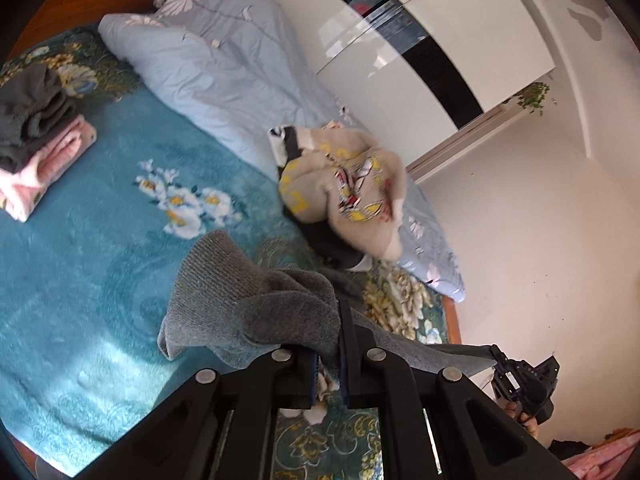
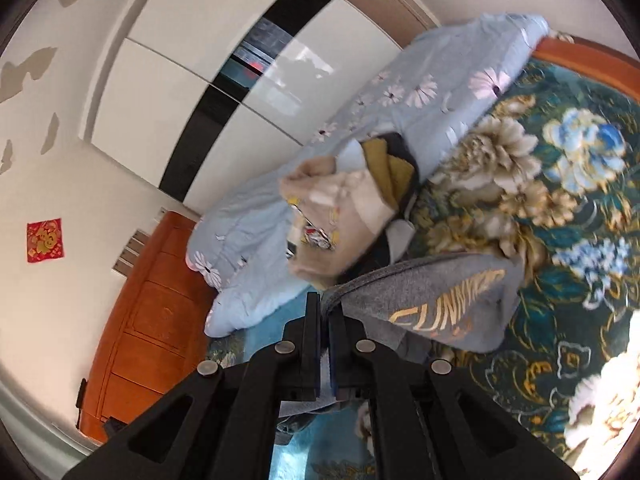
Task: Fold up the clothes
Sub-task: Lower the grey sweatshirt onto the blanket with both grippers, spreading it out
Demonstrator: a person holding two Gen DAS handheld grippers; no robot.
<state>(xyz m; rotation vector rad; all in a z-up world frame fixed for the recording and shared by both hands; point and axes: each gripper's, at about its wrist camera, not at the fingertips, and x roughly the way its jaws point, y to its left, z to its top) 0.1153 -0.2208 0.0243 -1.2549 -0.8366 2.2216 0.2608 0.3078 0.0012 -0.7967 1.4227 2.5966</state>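
Bright daylight, glare on glossy wardrobe doors [image 1: 400, 40], fisheye-bent edges, slight motion blur

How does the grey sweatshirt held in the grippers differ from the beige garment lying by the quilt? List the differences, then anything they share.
The grey sweatshirt is pinched by both grippers; the beige garment lies untouched on the bed.
The grey sweatshirt is plain apart from gold lettering; the beige garment has yellow and red prints.
The grey sweatshirt is stretched between the grippers; the beige garment sits crumpled in a heap.
Neither is folded yet.
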